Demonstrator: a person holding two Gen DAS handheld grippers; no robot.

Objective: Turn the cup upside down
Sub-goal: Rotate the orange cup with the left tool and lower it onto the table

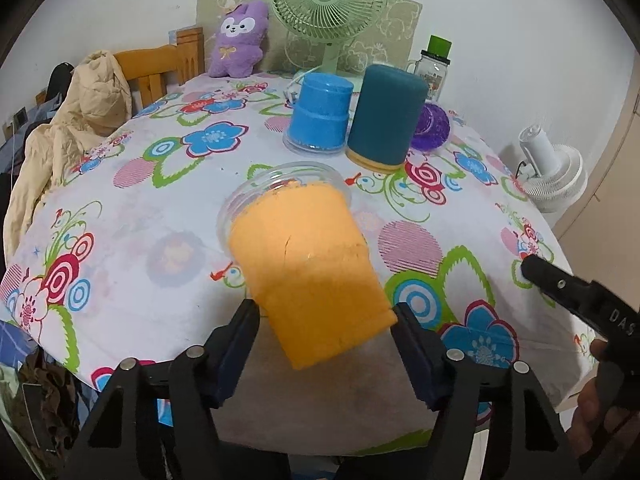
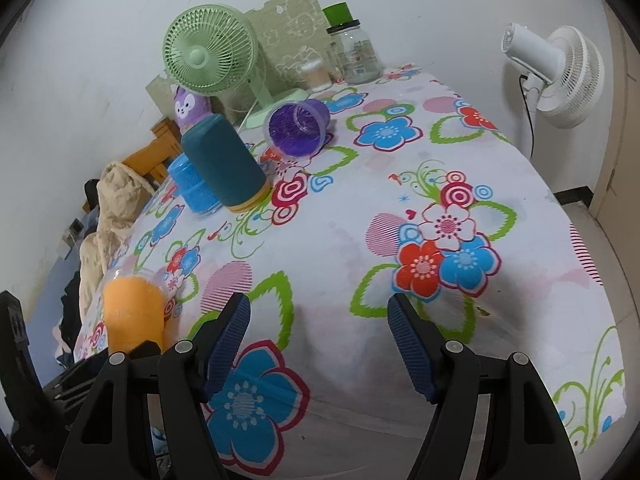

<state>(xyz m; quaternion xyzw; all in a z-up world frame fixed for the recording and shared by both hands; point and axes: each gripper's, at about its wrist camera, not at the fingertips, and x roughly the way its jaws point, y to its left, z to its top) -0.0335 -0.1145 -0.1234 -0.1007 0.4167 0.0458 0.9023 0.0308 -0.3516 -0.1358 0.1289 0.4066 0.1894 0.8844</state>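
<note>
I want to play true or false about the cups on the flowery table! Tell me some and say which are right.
1. The left gripper holds the orange cup. True.
2. The purple cup stands upright. False: it lies on its side.
3. The right gripper holds the purple cup. False: it is open and empty.
4. The light blue cup stands upside down beside the dark teal cup. True.
5. The green fan is on the floor. False: it stands on the table.
</note>
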